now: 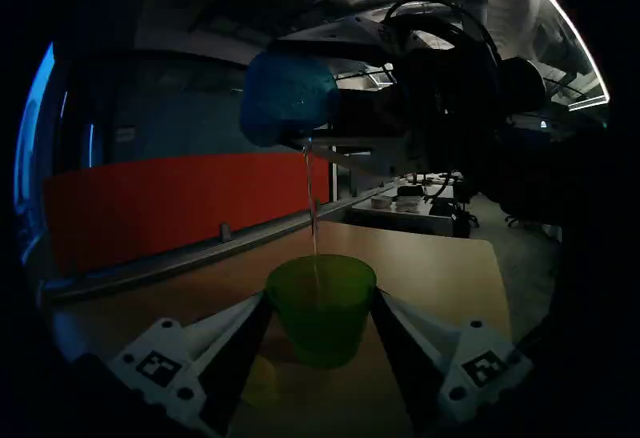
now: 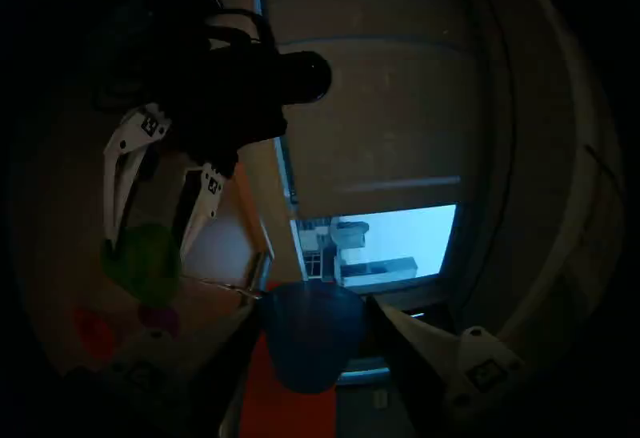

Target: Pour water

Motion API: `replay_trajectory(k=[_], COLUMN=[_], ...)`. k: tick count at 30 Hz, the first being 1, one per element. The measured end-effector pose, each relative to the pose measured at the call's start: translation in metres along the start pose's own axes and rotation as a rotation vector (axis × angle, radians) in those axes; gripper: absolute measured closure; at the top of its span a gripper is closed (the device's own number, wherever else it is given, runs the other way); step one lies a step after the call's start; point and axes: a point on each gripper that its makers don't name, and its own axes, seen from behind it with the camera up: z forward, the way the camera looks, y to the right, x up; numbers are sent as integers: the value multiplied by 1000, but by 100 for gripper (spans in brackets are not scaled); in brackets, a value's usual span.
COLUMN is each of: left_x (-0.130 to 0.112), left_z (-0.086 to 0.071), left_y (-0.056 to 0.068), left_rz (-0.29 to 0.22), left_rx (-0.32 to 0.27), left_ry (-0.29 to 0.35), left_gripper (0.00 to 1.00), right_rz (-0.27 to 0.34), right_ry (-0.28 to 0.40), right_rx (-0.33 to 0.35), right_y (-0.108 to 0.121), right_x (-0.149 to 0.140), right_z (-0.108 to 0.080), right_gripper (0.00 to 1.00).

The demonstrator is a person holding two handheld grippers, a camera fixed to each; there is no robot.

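Water (image 1: 310, 198) falls in a thin stream from the lip of the tilted blue cup (image 1: 286, 108), straight down into the green cup (image 1: 322, 310), which stands upright directly below with the bench (image 1: 432, 270) under it. Left hand-held gripper (image 1: 320, 303) is part-closed, both fingers pressed to the green cup's sides. Right hand-held gripper (image 2: 312, 318) holds the blue cup the same way, though in the dim light one finger's contact looks probable, not certain. The pour depends on the lip staying above the green rim.

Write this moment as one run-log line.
phase: pouring | left gripper: shut on green cup, upright | right gripper: shut on blue cup, tilted | water stream: entering green cup
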Motion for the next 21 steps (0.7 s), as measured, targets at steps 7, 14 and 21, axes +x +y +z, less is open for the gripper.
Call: replay_trajectory(k=[7,14,21], left_x=[0,0,-1], left_z=[0,0,0], left_y=[-1,0,2], left_rz=[1,4,7], left_rx=[2,1,-3], left_ry=[1,-1,-4], left_gripper=[15,15,15], right_rz=[-22,-41,-58], right_ry=[-4,-10,-14], right_rx=[4,11,13], right_y=[1,-1,-1], right_x=[1,0,0], right_z=[0,0,0], right_gripper=[6,6,6])
